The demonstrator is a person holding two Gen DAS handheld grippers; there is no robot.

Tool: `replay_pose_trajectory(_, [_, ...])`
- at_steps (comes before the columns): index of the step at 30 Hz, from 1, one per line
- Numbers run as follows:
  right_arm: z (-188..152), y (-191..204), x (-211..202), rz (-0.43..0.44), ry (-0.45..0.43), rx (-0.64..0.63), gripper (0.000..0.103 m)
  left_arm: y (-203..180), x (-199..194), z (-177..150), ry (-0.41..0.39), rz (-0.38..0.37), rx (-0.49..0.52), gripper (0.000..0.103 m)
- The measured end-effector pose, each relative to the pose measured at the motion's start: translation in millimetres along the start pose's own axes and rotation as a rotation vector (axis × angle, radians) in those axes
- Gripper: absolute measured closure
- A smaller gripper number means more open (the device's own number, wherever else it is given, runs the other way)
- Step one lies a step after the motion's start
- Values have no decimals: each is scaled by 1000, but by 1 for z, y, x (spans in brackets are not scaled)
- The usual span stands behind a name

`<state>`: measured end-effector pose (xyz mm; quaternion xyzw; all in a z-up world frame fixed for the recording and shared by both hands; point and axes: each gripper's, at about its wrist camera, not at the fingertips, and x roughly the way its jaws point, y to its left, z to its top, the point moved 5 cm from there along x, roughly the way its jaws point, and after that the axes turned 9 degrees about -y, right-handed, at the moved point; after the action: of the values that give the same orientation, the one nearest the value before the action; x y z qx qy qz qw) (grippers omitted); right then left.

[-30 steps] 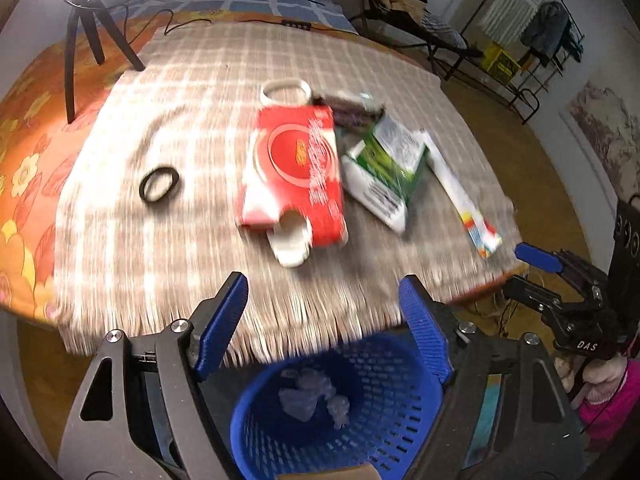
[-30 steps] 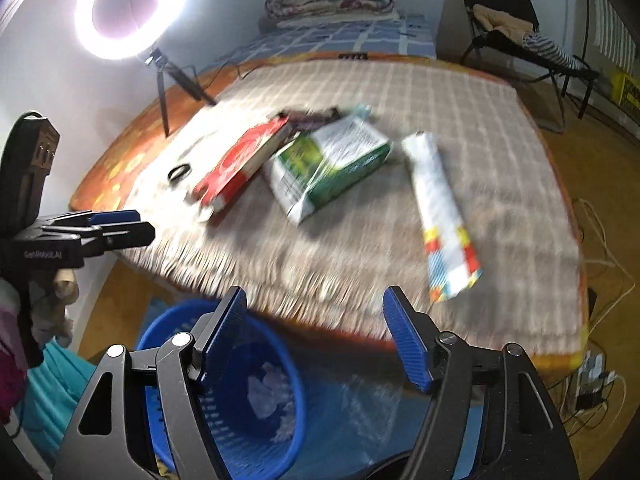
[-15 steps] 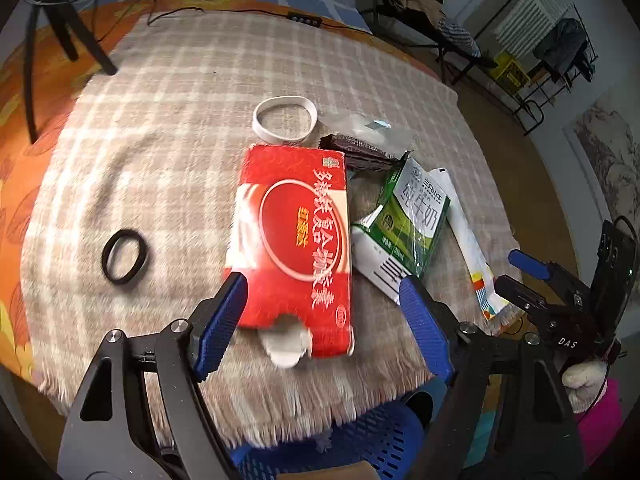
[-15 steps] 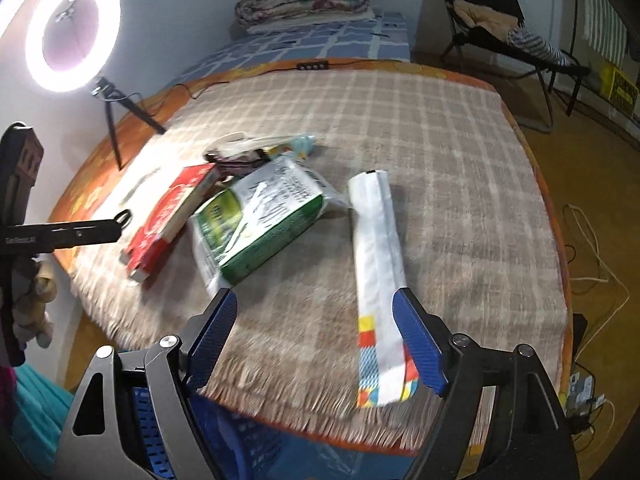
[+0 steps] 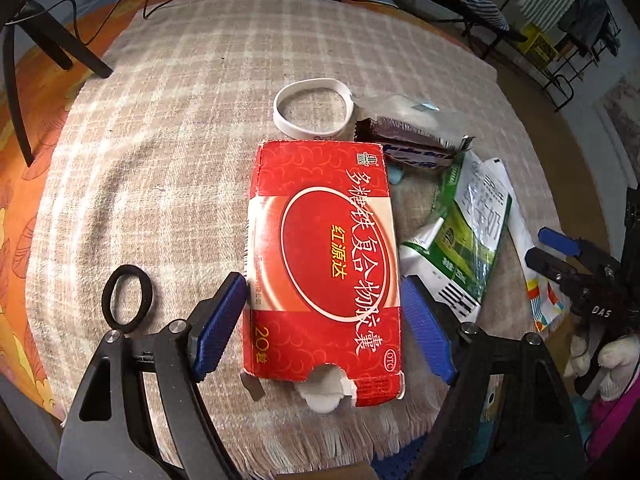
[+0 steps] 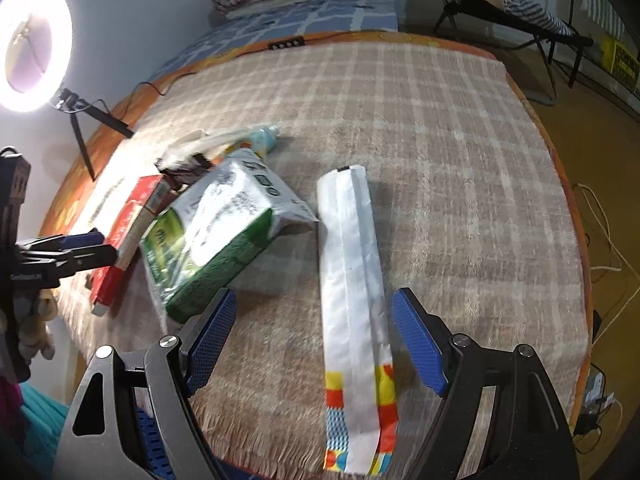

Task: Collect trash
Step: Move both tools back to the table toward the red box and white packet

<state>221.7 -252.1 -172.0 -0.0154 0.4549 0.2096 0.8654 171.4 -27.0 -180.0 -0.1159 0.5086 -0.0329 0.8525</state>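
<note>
Left wrist view: the red carton [image 5: 324, 264] is framed lengthwise between the wide-open, empty left gripper [image 5: 324, 320], its long axis running away along the fingers. The long white wrapper [image 6: 352, 300] is likewise straddled by the right gripper [image 6: 314, 340], open and empty on the checked cloth [image 6: 460, 160].

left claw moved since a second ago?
Yes. The left claw was over the blue bin off the cloth's edge; now it is over the cloth, open and straddling the red box.
</note>
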Motion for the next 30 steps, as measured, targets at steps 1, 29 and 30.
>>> replay_pose_trajectory(1, [0,-1,5,-7,14,-1,23,0,2,2,1,1,-2,20])
replay_pose_trajectory(29, [3,-4,29,-123,39,-76,45,-16,34,16,-48,104,55,18])
replay_pose_trajectory(30, [4,-4,29,-122,36,-76,50,-19,33,16,-50,103,56,18])
